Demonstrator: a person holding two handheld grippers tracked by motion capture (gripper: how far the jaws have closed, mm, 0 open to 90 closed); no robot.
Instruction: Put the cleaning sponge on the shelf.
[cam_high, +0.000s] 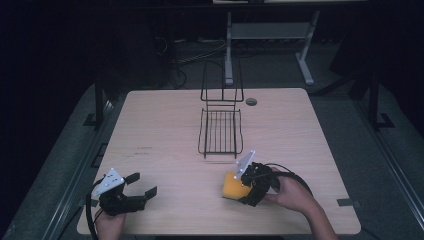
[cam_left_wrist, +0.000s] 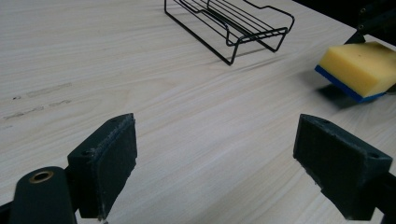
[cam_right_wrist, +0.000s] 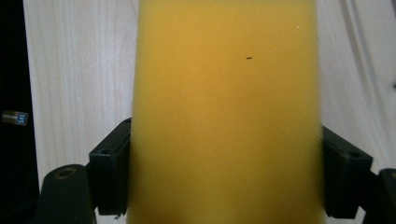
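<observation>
Gripping one yellow sponge (cam_high: 231, 188), the right gripper (cam_high: 246, 186); left gripper (cam_high: 142, 185) wide, beside one wire rack (cam_high: 220, 131).

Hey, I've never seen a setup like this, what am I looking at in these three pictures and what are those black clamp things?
A person holds a two-jaw clamp in each hand. One picture looks down from above on a wooden table; the other two come from cameras riding on each clamp. A black wire rack stands mid-table. The right hand-held gripper is shut on a yellow sponge with a blue underside. The left hand-held gripper is open, holding nothing.
</observation>
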